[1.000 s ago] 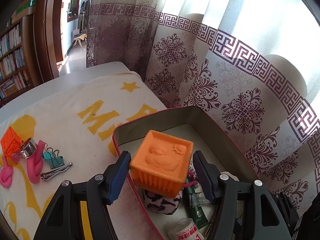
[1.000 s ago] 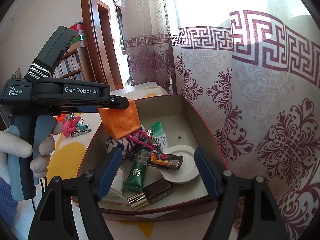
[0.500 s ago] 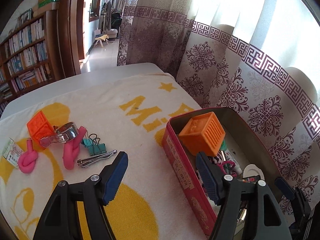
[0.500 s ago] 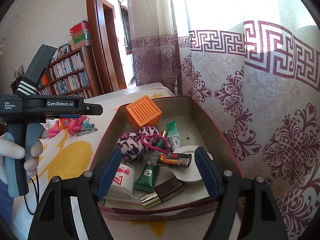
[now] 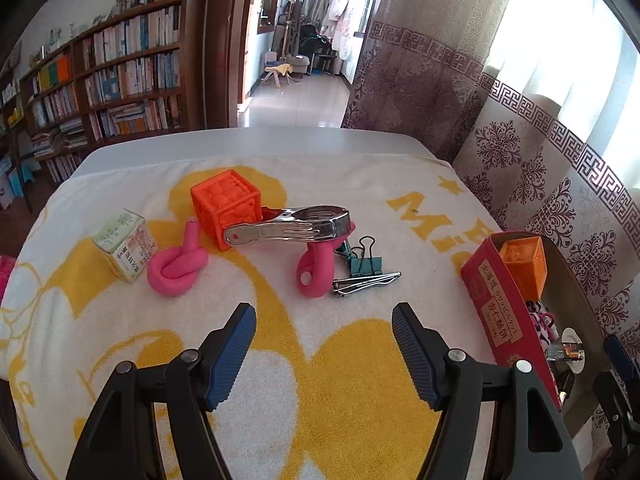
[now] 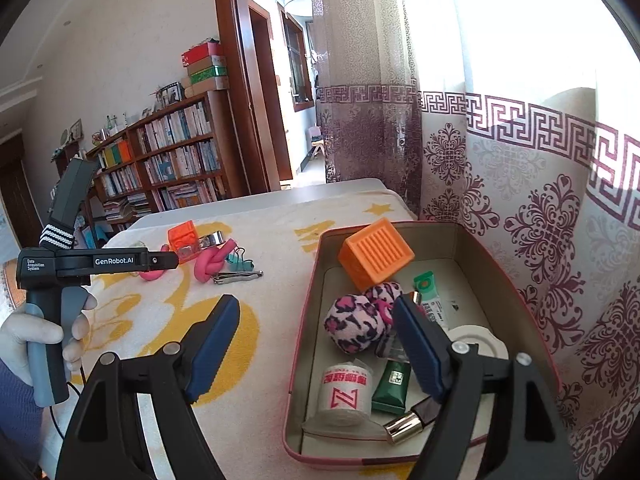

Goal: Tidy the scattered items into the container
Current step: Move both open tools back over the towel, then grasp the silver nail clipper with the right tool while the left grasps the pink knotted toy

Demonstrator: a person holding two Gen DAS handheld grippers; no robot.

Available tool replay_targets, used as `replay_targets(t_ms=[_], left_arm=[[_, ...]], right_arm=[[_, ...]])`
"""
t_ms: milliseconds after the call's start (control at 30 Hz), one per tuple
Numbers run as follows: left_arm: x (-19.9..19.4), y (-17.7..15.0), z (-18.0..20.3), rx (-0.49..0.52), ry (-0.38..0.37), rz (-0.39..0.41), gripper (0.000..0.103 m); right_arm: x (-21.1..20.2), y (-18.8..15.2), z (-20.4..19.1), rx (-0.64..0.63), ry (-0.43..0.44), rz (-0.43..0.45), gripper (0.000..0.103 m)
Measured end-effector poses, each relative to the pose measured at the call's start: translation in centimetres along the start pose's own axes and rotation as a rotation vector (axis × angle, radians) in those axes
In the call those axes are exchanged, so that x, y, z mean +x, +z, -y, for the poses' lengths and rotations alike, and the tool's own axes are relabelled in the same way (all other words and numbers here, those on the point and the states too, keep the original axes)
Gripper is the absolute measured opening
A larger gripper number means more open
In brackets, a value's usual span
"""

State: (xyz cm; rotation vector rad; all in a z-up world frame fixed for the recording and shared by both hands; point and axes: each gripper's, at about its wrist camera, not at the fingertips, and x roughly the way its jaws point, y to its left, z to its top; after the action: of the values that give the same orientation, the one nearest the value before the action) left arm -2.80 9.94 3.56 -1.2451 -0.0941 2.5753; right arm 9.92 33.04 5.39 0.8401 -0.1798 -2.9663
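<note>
My left gripper [image 5: 323, 350] is open and empty, low over the towel, facing the scattered items: an orange cube [image 5: 225, 207], a metal clip [image 5: 288, 226], two pink knotted pieces [image 5: 178, 264] [image 5: 317, 268], a teal binder clip [image 5: 363, 263], nail clippers [image 5: 366, 281] and a small box [image 5: 125, 243]. The red tin [image 6: 510, 276] lies to the right and holds a lighter orange cube [image 6: 375, 258], a leopard plush [image 6: 354, 326], tubes and a tape roll [image 6: 346, 390]. My right gripper [image 6: 316, 344] is open and empty above the tin's left edge.
The yellow-and-white towel [image 5: 320, 400] covers the table. A patterned curtain [image 6: 540, 200] hangs right behind the tin. A bookshelf [image 5: 100, 88] and a doorway stand beyond the table's far edge. The left tool's handle [image 6: 52, 320] shows in the right wrist view.
My left gripper let go of the lighter orange cube in the tin and swung left, out over the towel toward the scattered items. My right gripper drifted slightly left.
</note>
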Motion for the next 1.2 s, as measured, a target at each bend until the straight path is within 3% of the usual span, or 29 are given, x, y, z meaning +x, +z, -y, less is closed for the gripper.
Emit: replay_targets(t_ms=[233,467,633,800,900,1200], left_arm=[[-0.1,-0.7,-5.5,-0.105,0.032,-0.004,0.072],[-0.2,-1.3,-8.4,-0.128,0.053,-0.005,0.072],[0.2,-1.8,-9.6,-0.149,0.067,-0.018,0.072],[0.3,-2.0,-9.5,-0.135,0.063,-0.025,0.072],[0.0,-1.9,-9.7,-0.141,0.058,-0.018,0.072],[0.0,-2.0,-11.0,-0.198,0.067,-0.024,0.072]], right_arm=[[4.0,1.3,-5.1,-0.076,0.103,-0.067,0.082],[8.6,1.0,-9.0,-0.121,0.167,-0.182,0.082],[12.3,1.0,-9.7,-0.082,0.161,-0.264,0.082],[15.1,1.6,-10.0,-0.055,0.106,-0.297,0.082],[16.4,1.9,-9.9,-0.012,0.122,-0.324,0.082],[19.2,3.7,-10.6,0.064,0.159,-0.299,0.082]])
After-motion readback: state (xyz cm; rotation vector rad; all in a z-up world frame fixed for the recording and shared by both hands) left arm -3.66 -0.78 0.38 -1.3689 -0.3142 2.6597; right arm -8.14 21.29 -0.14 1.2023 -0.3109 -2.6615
